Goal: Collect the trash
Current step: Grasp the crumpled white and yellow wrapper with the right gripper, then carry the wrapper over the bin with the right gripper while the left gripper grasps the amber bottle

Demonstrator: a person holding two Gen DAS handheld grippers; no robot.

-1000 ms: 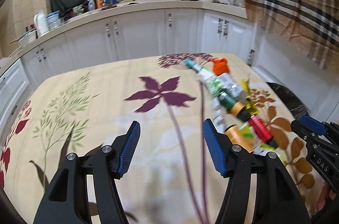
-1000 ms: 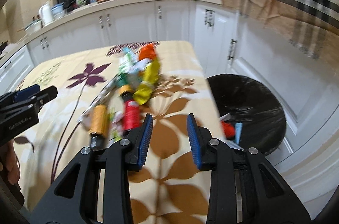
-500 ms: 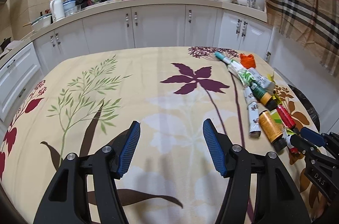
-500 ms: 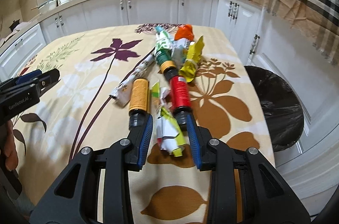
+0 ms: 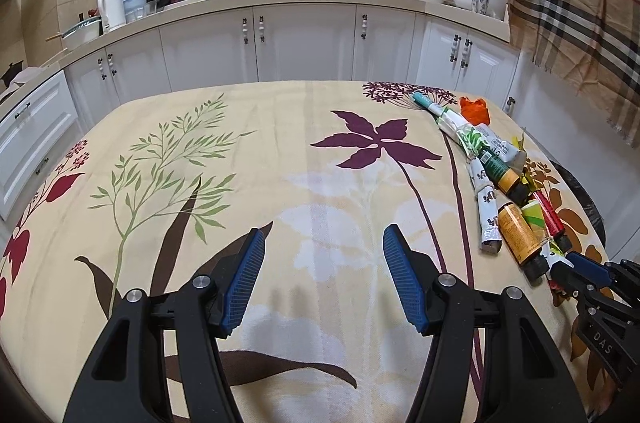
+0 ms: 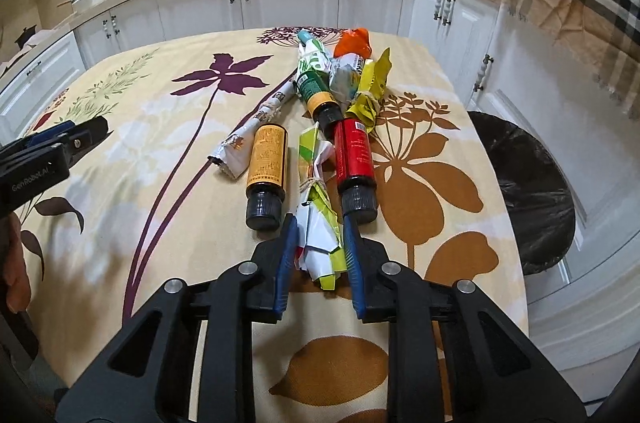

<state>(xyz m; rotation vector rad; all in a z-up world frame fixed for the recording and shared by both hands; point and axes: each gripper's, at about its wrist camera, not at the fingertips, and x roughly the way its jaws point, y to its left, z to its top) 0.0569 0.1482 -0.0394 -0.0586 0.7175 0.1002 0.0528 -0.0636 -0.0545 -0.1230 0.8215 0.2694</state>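
the right tool (image 6: 320, 241), low in the centre of the right wrist view, has its fingers on either side of a crumpled green-and-white wrapper (image 6: 320, 219) tied with string; they look pressed against it, though whether the grip is firm i cannot tell. just above it in the frame lie an orange bottle (image 6: 267, 169) to the left and a red bottle (image 6: 354, 163) to the right, both on their sides with black caps toward the tool. farther up sit a green bottle (image 6: 316, 91), a rolled white packet (image 6: 256, 127), a yellow wrapper (image 6: 372, 91) and an orange scrap (image 6: 354, 43), bunched in a line on the flowered desk (image 6: 160, 151). the black-lined bin (image 6: 532, 183) stands at the right edge, beside the desk; its contents are not visible. the left tool (image 5: 322, 283) hangs with fingers apart over bare cloth at the bottom centre of its view, holding nothing. most of the pile remains on the desk, so the job seems far from done: this wrapper must go to the bin, then each remaining piece.
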